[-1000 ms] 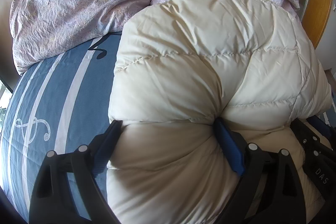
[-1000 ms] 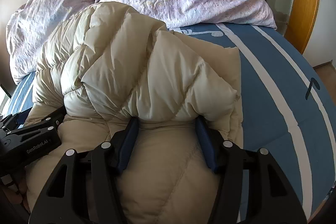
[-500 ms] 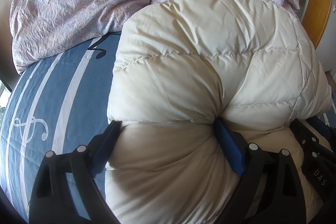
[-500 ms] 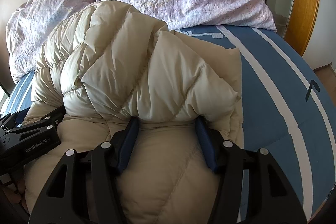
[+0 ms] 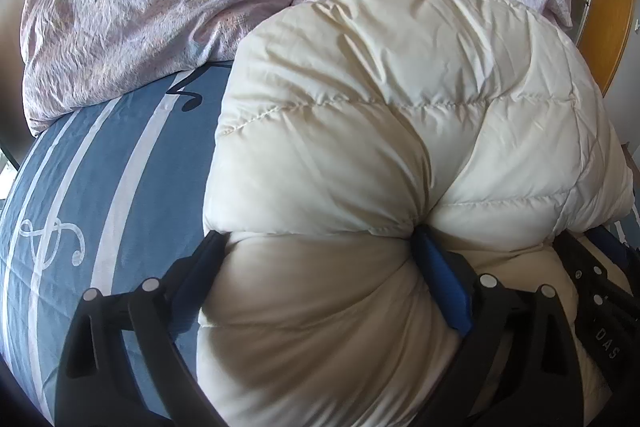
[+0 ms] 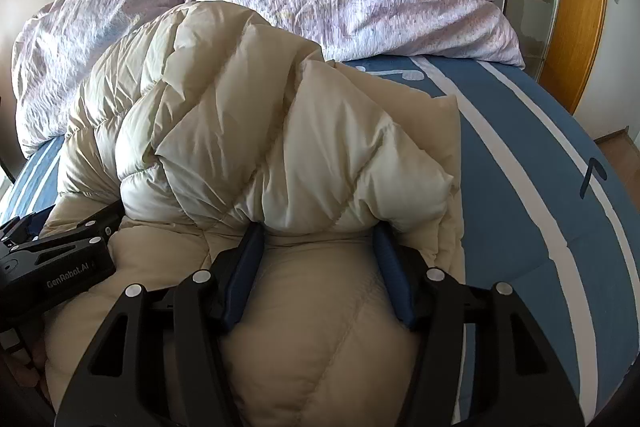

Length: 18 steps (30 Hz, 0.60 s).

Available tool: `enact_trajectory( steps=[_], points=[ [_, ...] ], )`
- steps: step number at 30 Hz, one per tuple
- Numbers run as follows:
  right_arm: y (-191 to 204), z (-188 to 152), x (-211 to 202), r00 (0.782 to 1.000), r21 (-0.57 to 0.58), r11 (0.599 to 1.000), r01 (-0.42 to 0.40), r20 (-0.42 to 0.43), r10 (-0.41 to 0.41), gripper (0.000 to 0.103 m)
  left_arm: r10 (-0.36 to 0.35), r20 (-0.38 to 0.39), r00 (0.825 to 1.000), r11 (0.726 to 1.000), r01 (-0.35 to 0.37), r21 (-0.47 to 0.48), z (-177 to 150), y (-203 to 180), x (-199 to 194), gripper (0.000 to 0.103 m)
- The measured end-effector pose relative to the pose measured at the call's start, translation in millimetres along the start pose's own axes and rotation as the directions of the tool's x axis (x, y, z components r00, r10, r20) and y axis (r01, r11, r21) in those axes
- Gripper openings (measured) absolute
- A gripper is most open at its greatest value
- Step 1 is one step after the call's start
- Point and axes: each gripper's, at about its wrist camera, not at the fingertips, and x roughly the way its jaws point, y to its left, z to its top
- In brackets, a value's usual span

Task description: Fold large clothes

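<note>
While both tongs grip padded cloth, the fold looks partly made and not yet laid flat.

Left gripper point(image 5: 316, 247): jaws spread wide, with a thick roll of the cream down jacket point(image 5: 400, 115) bulging between the blue pads; it appears to pinch the bulk rather than hang free.

Right gripper point(image 6: 318, 235): jaws narrower, closed around a bunched fold of the same jacket; the other tool shows at its 9 o'clock, just beside it.

Jacket place: on the blue striped bedsheet point(image 6: 540, 167), filling the near middle of both views, puffed up toward 12 o'clock.

Done so far: a raised upper layer sits doubled over a lower layer, as far as I can judge.

Left to do: likely carrying the lifted layer over, pressing the air out, and squaring the edges; sleeves are hidden, so I cannot tell their state.

Beyond: crumpled lilac duvet point(image 5: 160, 7) at 12 o'clock, wooden door frame point(image 6: 580, 7) at 2 o'clock.
</note>
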Motion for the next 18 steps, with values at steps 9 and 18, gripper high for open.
enact_trajectory(
  steps=[9, 18],
  points=[
    [-0.2, -2.2, 1.5, 1.000, -0.008, 1.000, 0.004, 0.031, -0.003, 0.059, -0.006, 0.010, 1.000, 1.000, 0.006, -0.012, -0.2, 0.4, 2.8, 0.096],
    [-1.6, -0.7, 3.4, 1.000, -0.007, 1.000, -0.004, 0.030, 0.004, 0.059, -0.008, 0.018, 1.000, 1.000, 0.009, -0.022, -0.2, 1.1, 5.4, 0.098]
  ],
)
